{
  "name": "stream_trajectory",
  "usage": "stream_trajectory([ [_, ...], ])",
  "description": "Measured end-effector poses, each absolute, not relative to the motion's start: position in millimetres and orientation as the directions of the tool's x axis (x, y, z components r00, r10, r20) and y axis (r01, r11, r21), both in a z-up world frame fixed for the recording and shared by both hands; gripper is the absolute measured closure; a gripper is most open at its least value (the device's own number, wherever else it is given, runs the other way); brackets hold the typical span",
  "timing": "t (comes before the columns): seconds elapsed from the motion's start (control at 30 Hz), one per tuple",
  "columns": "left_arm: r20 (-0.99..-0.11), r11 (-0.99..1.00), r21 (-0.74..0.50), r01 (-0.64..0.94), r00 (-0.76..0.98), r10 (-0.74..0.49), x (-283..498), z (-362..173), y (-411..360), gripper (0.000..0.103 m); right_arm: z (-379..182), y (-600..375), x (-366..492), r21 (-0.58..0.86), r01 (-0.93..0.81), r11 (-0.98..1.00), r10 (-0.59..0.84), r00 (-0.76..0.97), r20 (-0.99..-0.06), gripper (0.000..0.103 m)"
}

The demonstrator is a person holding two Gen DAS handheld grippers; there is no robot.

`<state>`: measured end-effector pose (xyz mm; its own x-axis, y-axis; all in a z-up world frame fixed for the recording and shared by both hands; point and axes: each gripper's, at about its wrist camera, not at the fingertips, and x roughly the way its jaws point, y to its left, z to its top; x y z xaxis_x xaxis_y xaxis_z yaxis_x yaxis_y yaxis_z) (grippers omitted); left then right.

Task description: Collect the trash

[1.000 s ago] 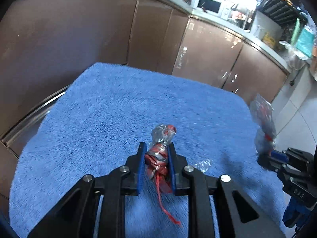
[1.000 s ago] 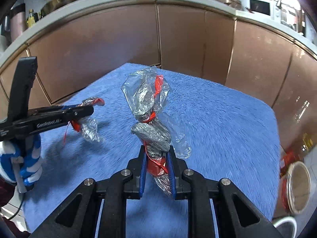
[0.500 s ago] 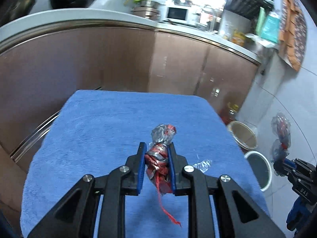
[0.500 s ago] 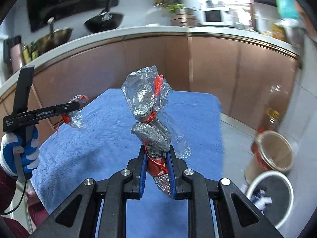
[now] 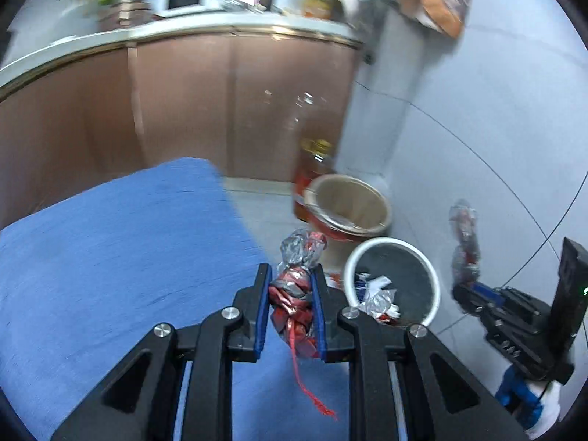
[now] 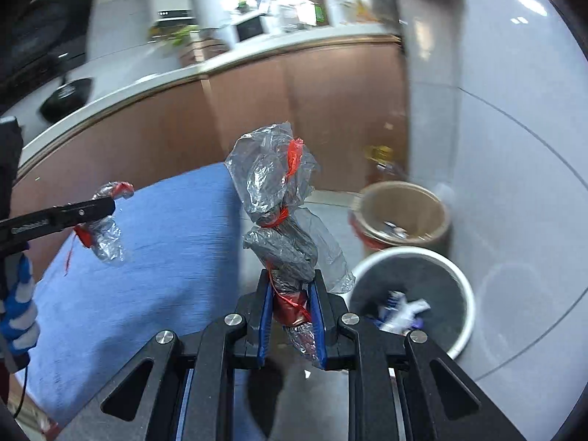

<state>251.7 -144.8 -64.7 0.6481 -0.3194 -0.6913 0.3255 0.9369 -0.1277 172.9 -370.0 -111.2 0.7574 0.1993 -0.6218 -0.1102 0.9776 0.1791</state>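
Trash bundles: two, one [image 5: 294,294] per claw; two bins [image 6: 411,286].

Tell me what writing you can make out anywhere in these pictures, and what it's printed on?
None can be read.
White lettering on the side of the left gripper: too blurred to read.
Labels on the bottle by the bins: blurred.
Packages on the counter: too small and smeared to read.

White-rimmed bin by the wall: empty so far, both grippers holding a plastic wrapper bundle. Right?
Not empty. The right wrist view shows crumpled trash already inside the white-rimmed bin. The rest holds: left gripper and right gripper each clamp a wrapper bundle.
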Motion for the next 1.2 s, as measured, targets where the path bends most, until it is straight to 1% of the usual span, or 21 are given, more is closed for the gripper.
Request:
stream_trajectory([
  [0.27, -0.806, 0.866, -0.161, 0.473, 0.444, -0.392, 335, -125, -266, 0.084, -179, -433, 220, 0.202, 0.085, 0.976, 0.085, 0.703, -0.706, 0.084],
  [0.47, -0.844, 0.828, -0.172, 0.533, 0.353, -0.403, 373, -163, -329, 0.081, -212, -454, 238, 0.188, 0.173, 0.967, 0.023, 0.673, -0.739, 0.083],
  [0.5, -0.848, 0.822, -0.18, 0.54, 0.339, -0.408, 377, -170, -337, 0.08, -216, -456, 240, 0.183, 0.187, 0.965, 0.011, 0.669, -0.743, 0.082],
  [0.57, -0.855, 0.812, -0.213, 0.543, 0.3, -0.424, 385, -184, -349, 0.076, -224, -462, 245, 0.168, 0.214, 0.962, -0.014, 0.656, -0.754, 0.07],
  [0.63, -0.857, 0.816, -0.232, 0.53, 0.286, -0.429, 393, -195, -356, 0.066, -230, -466, 246, 0.167, 0.231, 0.958, -0.023, 0.649, -0.761, 0.065],
  [0.7, -0.854, 0.818, -0.247, 0.519, 0.281, -0.437, 396, -201, -357, 0.062, -232, -466, 245, 0.142, 0.24, 0.96, -0.047, 0.641, -0.766, 0.06],
  [0.8, -0.844, 0.819, -0.269, 0.507, 0.285, -0.454, 397, -199, -353, 0.061, -231, -462, 238, 0.135, 0.234, 0.963, -0.048, 0.642, -0.765, 0.056],
  [0.93, -0.832, 0.829, -0.245, 0.502, 0.33, -0.446, 390, -182, -340, 0.061, -220, -453, 226, 0.125, 0.219, 0.968, -0.052, 0.658, -0.751, 0.054],
  [1.03, -0.814, 0.836, -0.237, 0.495, 0.368, -0.449, 378, -162, -322, 0.056, -201, -442, 213, 0.115, 0.211, 0.971, -0.063, 0.686, -0.725, 0.049],
  [1.2, -0.77, 0.859, -0.208, 0.468, 0.463, -0.439, 333, -121, -271, 0.053, -156, -419, 192, 0.122, 0.181, 0.976, -0.056, 0.746, -0.664, 0.043],
])
